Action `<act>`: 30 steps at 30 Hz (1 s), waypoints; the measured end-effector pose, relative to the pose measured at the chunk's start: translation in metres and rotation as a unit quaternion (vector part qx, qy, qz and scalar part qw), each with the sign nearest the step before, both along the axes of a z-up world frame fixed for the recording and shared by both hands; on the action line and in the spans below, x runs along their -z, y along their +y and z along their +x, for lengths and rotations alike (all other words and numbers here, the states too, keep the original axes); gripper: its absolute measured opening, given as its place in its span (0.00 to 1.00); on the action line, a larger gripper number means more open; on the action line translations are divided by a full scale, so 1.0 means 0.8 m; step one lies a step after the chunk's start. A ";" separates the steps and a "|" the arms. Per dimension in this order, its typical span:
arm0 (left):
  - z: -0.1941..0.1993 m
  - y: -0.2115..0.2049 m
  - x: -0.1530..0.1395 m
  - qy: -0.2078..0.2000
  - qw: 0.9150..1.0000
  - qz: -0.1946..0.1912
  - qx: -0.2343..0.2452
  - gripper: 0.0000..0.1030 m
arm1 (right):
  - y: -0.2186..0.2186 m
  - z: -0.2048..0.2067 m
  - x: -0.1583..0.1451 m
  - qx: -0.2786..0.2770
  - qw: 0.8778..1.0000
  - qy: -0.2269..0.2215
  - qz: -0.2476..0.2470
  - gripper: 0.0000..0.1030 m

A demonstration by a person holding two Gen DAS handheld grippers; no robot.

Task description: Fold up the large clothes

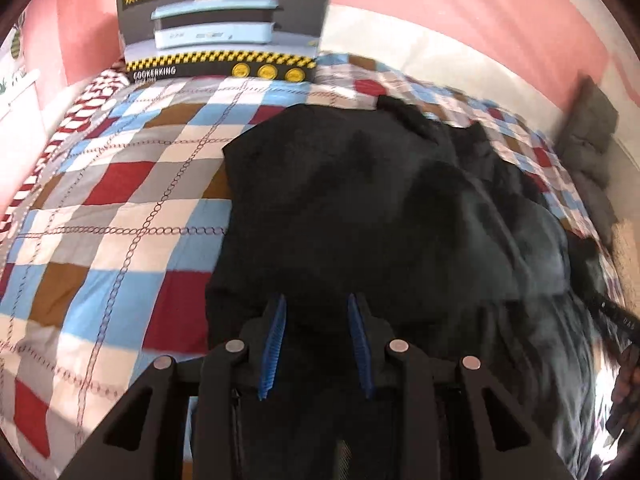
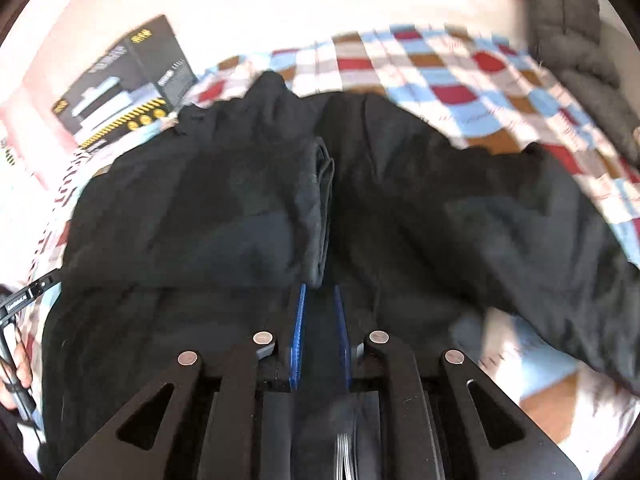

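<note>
A large black padded garment (image 1: 380,200) lies bunched on a checkered bedspread (image 1: 120,200). My left gripper (image 1: 317,298) grips its near edge, and black cloth fills the gap between the blue pads. In the right wrist view the garment (image 2: 200,200) spreads wide, with a folded edge running down the middle into my right gripper (image 2: 320,287). Those pads stand close together with dark cloth between them. A sleeve or side panel trails off to the right over the bedspread (image 2: 460,80).
A dark appliance box (image 1: 224,28) stands against the pink wall at the head of the bed, also in the right wrist view (image 2: 120,88). A grey padded item (image 1: 592,128) leans at the right. A hand (image 2: 16,360) shows at the left edge.
</note>
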State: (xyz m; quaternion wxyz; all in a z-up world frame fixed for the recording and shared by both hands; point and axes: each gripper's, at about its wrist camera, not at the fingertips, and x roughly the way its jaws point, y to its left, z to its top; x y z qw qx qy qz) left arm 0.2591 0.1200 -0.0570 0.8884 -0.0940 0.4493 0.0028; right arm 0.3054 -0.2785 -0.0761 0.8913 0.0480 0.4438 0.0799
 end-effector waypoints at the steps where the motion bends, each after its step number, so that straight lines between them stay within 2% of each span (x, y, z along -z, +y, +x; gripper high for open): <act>1: -0.014 -0.007 -0.007 -0.006 1.000 0.000 0.001 0.32 | 0.000 -0.011 -0.006 -0.001 1.000 -0.006 -0.003 0.17; 5: -0.067 -0.037 -0.031 -0.022 1.000 -0.005 0.014 0.32 | -0.004 -0.077 -0.030 -0.003 1.000 -0.025 0.000 0.38; 6: -0.080 -0.044 -0.036 -0.025 1.000 -0.005 0.017 0.33 | -0.007 -0.094 -0.033 -0.001 1.000 -0.027 0.003 0.39; 11: -0.142 -0.076 -0.056 -0.032 0.999 -0.003 0.028 0.34 | -0.013 -0.158 -0.044 0.013 0.999 -0.030 0.006 0.39; 18: -0.206 -0.100 -0.070 -0.027 0.999 -0.022 0.032 0.34 | -0.025 -0.226 -0.051 0.032 0.999 -0.029 0.004 0.39; 30: -0.236 -0.129 -0.092 -0.036 0.998 -0.014 0.056 0.34 | -0.046 -0.259 -0.054 0.047 0.998 -0.036 0.015 0.39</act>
